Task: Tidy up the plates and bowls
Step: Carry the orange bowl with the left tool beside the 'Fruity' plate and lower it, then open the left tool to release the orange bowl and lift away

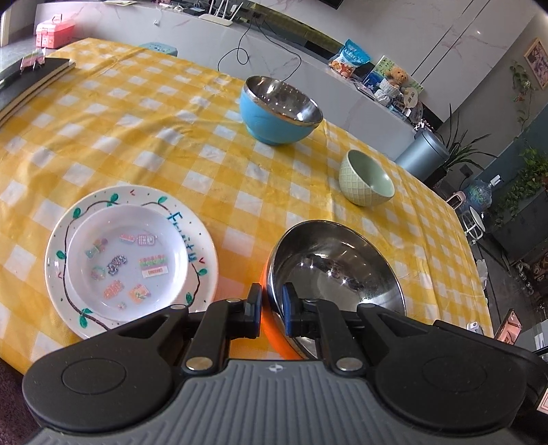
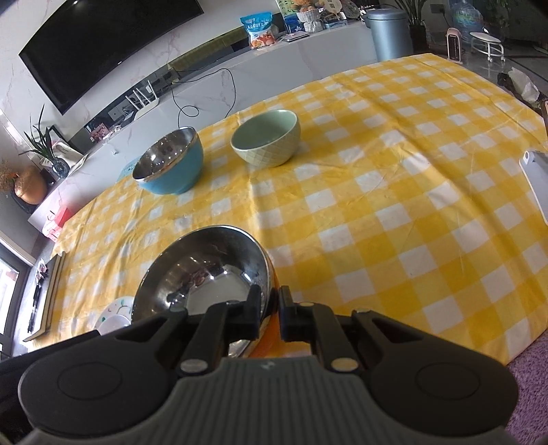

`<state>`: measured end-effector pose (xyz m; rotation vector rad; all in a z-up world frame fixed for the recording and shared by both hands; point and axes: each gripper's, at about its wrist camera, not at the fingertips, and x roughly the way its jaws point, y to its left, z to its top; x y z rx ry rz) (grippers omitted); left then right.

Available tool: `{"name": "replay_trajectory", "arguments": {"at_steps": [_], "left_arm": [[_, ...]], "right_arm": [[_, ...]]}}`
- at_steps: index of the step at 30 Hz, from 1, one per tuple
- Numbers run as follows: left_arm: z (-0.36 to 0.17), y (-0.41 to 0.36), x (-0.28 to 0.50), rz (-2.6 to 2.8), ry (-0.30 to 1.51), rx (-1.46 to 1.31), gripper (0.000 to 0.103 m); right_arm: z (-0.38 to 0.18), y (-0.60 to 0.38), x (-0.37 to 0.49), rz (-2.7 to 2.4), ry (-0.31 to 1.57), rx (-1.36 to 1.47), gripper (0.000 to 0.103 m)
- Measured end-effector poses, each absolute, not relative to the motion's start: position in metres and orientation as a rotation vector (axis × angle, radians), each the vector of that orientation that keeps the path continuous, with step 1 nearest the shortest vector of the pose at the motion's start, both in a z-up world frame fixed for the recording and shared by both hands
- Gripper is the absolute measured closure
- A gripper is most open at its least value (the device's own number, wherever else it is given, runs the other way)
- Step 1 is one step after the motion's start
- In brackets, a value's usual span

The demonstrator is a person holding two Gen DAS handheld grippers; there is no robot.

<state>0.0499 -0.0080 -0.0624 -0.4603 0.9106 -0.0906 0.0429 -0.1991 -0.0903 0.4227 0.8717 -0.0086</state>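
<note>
An orange bowl with a steel inside (image 1: 335, 274) (image 2: 205, 270) is held near the front of the yellow checked table. My left gripper (image 1: 272, 308) is shut on its left rim, one pad outside and one inside. My right gripper (image 2: 269, 311) is shut on its right rim the same way. A small white dish (image 1: 126, 263) lies in a larger painted plate (image 1: 205, 239) to the left; a sliver of that plate (image 2: 114, 311) shows in the right wrist view. Farther back stand a blue steel-lined bowl (image 1: 279, 109) (image 2: 171, 164) and a pale green bowl (image 1: 366, 179) (image 2: 265, 137).
Dark notebooks (image 1: 30, 78) lie at the table's far left corner. A white device (image 2: 536, 178) sits at the right edge. Beyond the table runs a white counter (image 1: 291, 58) with a cable, snack bags and a grey bin (image 2: 388, 32). A purple rug (image 2: 527, 386) lies below the table's edge.
</note>
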Motion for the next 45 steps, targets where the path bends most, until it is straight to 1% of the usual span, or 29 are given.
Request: {"name": "replay_trajectory", "arguments": {"at_steps": [14,27,28,29,31,32,34,37,45], "left_arm": [[-0.066,-0.016,0.049,-0.110,0.901,-0.415,0.089],[-0.065,-0.014,0.049,-0.114,0.894,-0.439,0.089],[-0.064,-0.014,0.049,-0.115,0.890,-0.437,0.088],[-0.064,-0.014,0.049,-0.115,0.888,-0.433,0.083],[-0.063,-0.012,0.048,-0.125,0.880,-0.440,0.077],[-0.063,-0.012,0.048,-0.131,0.877,-0.442,0.073],[-0.062,-0.012,0.048,-0.128,0.869,-0.433,0.069],[-0.059,-0.012,0.047,-0.132,0.845,-0.412,0.066],[-0.046,-0.007,0.050,-0.139,0.796,-0.370,0.064]], "right_arm": [[-0.097,-0.200,0.047,-0.026,0.877,0.417,0.096],[-0.099,-0.202,0.048,-0.028,0.879,0.423,0.096],[-0.099,-0.202,0.048,-0.028,0.879,0.419,0.096],[-0.099,-0.201,0.048,-0.026,0.876,0.417,0.092],[-0.098,-0.201,0.047,-0.027,0.865,0.411,0.090],[-0.097,-0.200,0.047,-0.029,0.862,0.405,0.081],[-0.095,-0.200,0.047,-0.030,0.851,0.402,0.071],[-0.093,-0.199,0.046,-0.036,0.834,0.390,0.069],[-0.084,-0.195,0.044,-0.033,0.772,0.331,0.065]]}}
